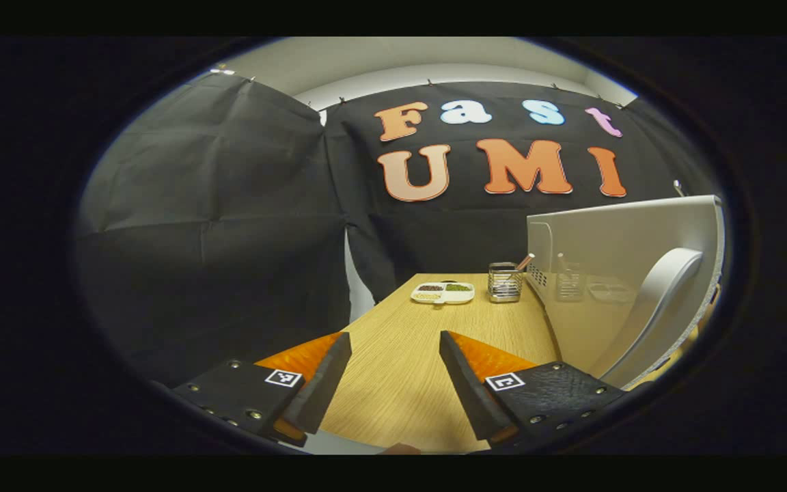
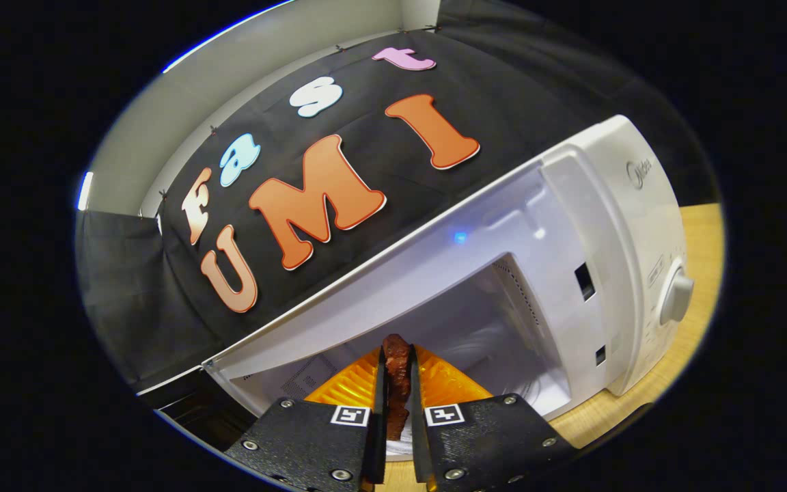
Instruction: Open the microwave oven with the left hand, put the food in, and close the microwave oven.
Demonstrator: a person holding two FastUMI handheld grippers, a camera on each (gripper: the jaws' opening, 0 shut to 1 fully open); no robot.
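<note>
The right gripper [image 2: 397, 403] pinches a small, light, probably soft piece of food [image 2: 397, 372] at the microwave's [image 2: 612, 225] open mouth; the left gripper [image 1: 393, 383] hangs wide over the table [image 1: 400, 355].

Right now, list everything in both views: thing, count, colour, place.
microwave oven: one, white, on the table, door open.
microwave door: one, white with curved handle, swung open at the left gripper view's right.
food: one piece, dark reddish-brown, between the right gripper's fingers at the oven's opening.
divided dish: one, white, far end of the table.
wire holder: one, metal, beside the dish.
table: one, light wood.
left gripper: one, open above the table.
right gripper: one, shut on the food.
</note>
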